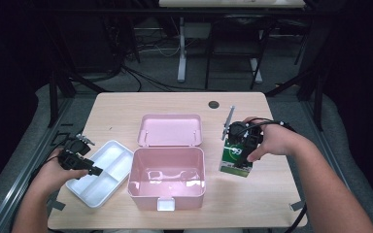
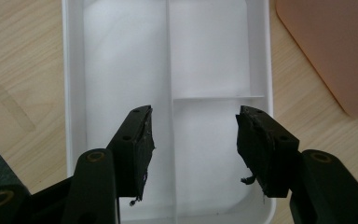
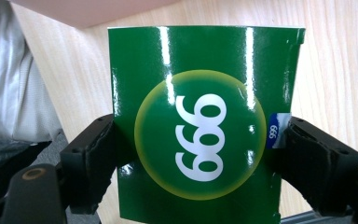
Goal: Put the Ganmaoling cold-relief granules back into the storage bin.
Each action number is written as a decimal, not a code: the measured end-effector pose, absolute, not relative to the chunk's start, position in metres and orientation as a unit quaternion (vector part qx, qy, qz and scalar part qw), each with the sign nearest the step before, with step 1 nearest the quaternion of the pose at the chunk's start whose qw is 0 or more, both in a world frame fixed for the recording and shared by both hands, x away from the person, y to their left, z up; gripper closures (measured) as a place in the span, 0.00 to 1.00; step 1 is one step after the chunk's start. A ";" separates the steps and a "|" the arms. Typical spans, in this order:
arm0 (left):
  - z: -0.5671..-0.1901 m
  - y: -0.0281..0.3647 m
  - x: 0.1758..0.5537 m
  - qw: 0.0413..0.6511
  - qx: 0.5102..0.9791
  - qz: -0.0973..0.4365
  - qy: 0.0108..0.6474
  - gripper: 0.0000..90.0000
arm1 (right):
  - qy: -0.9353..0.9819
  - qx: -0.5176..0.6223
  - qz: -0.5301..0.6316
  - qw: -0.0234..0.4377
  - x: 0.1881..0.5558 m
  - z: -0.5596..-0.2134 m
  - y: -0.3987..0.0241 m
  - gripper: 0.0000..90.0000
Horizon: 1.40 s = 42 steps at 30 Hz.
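Observation:
A green box (image 1: 236, 157) printed with white numerals inside a yellow-edged circle hangs a little above the table, right of the pink box. My right gripper (image 1: 243, 141) is shut on it; in the right gripper view the two pads press the green box (image 3: 200, 121) from both sides. My left gripper (image 1: 93, 170) rests over the white divided tray (image 1: 108, 156) at the left, jaws open. In the left gripper view the fingers (image 2: 137, 149) stand apart above the white tray (image 2: 121, 70) with nothing between them.
An open pink box (image 1: 167, 177) sits mid-table with its lid (image 1: 171, 129) lying flat behind it. A corner of the pink box (image 2: 335, 51) lies right of the tray. The table's front edge is near both forearms.

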<state>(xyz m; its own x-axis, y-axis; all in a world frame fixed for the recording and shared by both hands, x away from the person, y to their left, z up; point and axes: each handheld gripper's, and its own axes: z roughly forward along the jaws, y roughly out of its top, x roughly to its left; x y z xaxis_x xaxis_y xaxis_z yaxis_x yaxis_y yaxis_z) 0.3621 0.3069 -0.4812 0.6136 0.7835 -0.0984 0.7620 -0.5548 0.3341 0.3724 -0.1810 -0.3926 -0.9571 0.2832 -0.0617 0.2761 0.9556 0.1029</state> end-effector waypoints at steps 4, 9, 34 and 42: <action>-0.482 0.306 0.362 0.173 0.881 0.030 0.439 0.51 | 0.989 0.132 0.048 0.036 0.369 -0.386 -0.177 0.19; -0.481 0.307 0.362 0.173 0.882 0.031 0.438 0.51 | 0.991 0.119 0.042 0.041 0.365 -0.377 -0.170 0.19; -0.481 0.309 0.360 0.177 0.879 0.032 0.442 0.51 | 0.995 0.070 0.054 0.042 0.346 -0.349 -0.115 0.19; -0.481 0.309 0.360 0.177 0.880 0.033 0.440 0.51 | 0.997 0.044 0.056 0.043 0.335 -0.345 -0.092 0.19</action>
<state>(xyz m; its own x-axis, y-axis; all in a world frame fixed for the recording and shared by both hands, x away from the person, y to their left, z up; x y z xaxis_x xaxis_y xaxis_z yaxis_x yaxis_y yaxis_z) 0.3601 0.3088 -0.4808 0.6115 0.7851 -0.0983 0.7620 -0.5509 0.3403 0.3347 -0.0920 -0.3452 -0.9924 0.0934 -0.0806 0.0837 0.9898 0.1154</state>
